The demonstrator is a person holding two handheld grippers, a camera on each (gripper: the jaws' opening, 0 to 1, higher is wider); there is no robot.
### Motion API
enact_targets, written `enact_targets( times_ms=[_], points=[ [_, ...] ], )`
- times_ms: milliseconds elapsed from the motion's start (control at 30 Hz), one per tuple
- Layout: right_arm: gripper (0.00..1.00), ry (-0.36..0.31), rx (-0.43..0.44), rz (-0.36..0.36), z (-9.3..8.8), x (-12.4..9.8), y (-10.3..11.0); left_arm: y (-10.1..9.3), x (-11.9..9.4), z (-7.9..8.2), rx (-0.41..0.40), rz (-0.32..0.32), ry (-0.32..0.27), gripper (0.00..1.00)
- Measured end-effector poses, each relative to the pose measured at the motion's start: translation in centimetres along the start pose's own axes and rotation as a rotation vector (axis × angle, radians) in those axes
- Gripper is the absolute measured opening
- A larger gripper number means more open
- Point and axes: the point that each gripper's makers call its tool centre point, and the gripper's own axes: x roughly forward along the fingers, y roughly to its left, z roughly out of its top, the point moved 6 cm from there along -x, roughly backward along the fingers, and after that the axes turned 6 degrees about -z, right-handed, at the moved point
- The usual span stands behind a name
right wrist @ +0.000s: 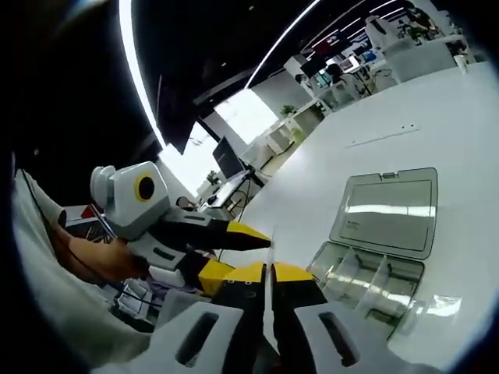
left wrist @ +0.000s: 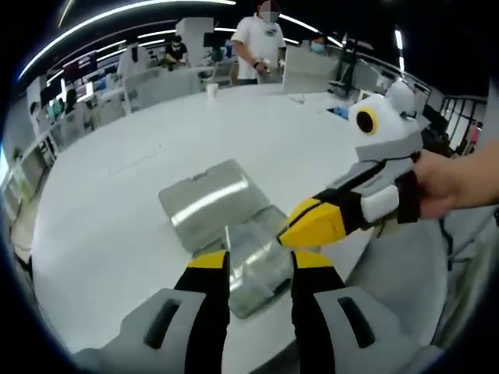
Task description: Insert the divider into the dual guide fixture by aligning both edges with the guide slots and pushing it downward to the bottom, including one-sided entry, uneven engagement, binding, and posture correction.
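The divider is a thin, pale, see-through sheet, and you have it edge-on between the jaws of your right hand-held gripper, which are pressed nearly together on it; in the left gripper view the same sheet rises as a thin sliver just beside the left jaws, with the right hand-held gripper reaching in from the side. The left hand-held gripper stands with its jaws at a moderate gap, straddling the near end of the clear compartment box; I cannot tell whether they actually press on its wall. That box lies open on the white worktop, its lid folded flat behind it, and ribs already split the tray into bays. The divider looks to be above the tray and not yet seated, so treat this as the alignment step. Square the sheet to the slots first: keep it upright, and bring both short edges over their guides together rather than letting one corner dip in ahead. Use the left hand-held gripper to steady the box so it cannot skate on the smooth worktop. Push down gently; if one side catches and the sheet tilts, ease back up, level it and try again instead of forcing it, since so thin a plastic sheet will probably bow or jam.
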Motion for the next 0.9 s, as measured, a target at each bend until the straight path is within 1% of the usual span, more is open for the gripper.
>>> enact_targets(
  times_ms=[67,100,133,167,233,300,333,433,533,633,667,700,733,800,867,900],
  points=[
    [0.00,-0.001,0.001,0.001,0.1,-0.1,0.0,0.0,0.1,0.1,0.027,-0.010,-0.003,0.29],
    [0.00,0.001,-0.013,-0.011,0.0,-0.3,-0.2,0.2,0.0,-0.1,0.058,0.009,0.027,0.26],
    [0.00,-0.001,-0.006,-0.006,0.1,-0.4,-0.3,0.2,0.1,0.0,0.092,0.003,0.017,0.23],
    [0.00,-0.007,0.000,0.000,0.1,-0.5,-0.4,0.0,0.1,0.0,0.082,-0.016,0.004,0.24],
    [0.00,-0.009,-0.014,0.000,0.2,-0.7,-0.4,0.0,0.0,0.0,0.073,-0.022,0.009,0.26],
    [0.00,-0.011,-0.022,0.000,0.3,-0.8,-0.4,-0.1,0.0,0.0,0.092,-0.034,0.008,0.28],
    [0.00,-0.009,-0.039,0.003,0.3,-0.8,-0.4,-0.1,0.0,0.0,0.106,-0.040,0.014,0.29],
    [0.00,0.012,-0.083,0.013,0.3,-1.0,-0.4,-0.2,-0.3,0.5,0.190,-0.073,0.018,0.29],
    [0.00,0.031,-0.122,0.022,0.3,-1.1,-0.5,-0.3,-0.7,1.0,0.259,-0.136,0.051,0.28],
    [0.00,0.048,-0.181,0.044,0.3,-1.3,-0.3,-0.1,-1.0,1.7,0.343,-0.166,0.066,0.28],
    [0.00,0.064,-0.207,0.042,0.2,-1.3,-0.3,-0.2,-1.0,1.9,0.380,-0.188,0.081,0.27],
    [0.00,0.072,-0.216,0.047,0.2,-1.3,-0.2,-0.1,-1.1,2.0,0.403,-0.189,0.089,0.26],
    [0.00,0.087,-0.239,0.055,0.1,-1.3,-0.1,-0.2,-1.1,2.2,0.429,-0.212,0.100,0.25],
    [0.00,0.108,-0.298,0.068,0.1,-1.4,0.0,-0.5,-1.1,2.5,0.475,-0.252,0.105,0.21],
    [0.00,0.120,-0.319,0.075,0.0,-1.4,0.2,-0.4,-1.1,2.7,0.515,-0.251,0.129,0.17],
    [0.00,0.134,-0.372,0.092,0.0,-1.4,0.4,-0.5,-1.0,2.8,0.531,-0.273,0.146,0.16]
  ],
)
